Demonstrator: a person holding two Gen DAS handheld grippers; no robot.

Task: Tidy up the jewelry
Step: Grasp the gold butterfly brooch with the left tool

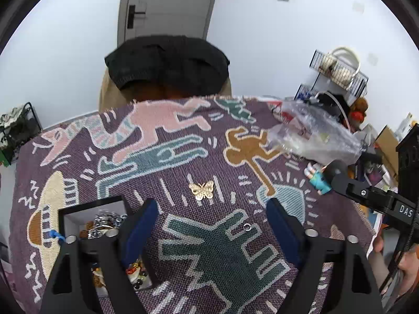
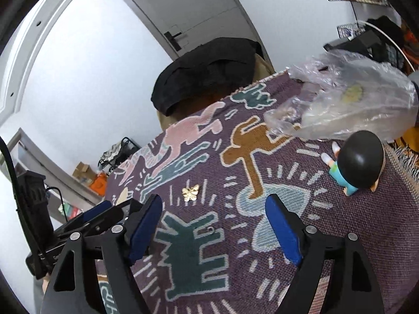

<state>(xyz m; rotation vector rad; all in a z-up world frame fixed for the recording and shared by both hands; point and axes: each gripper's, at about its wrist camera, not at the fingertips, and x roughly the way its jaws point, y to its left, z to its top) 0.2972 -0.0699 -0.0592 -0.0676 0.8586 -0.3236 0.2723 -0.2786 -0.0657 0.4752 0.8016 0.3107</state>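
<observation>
my left gripper (image 1: pixel 213 225) and right gripper (image 2: pixel 213 226) gape empty below the centre-frame butterfly (image 1: pixel 201 190), thin, light, probably bendable, best pinched across its wings.

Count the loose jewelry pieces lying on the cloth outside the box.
2: a gold butterfly mid-cloth, and a small ring nearer the grippers on the green figure. The box at left holds more; others may be hidden.

Gold butterfly (image 1: pixel 201 190) on purple figure-patterned cloth (image 1: pixel 167 162)

left tongs (image 1: pixel 213 225) agape, right tongs (image 2: pixel 213 225) agape
</observation>
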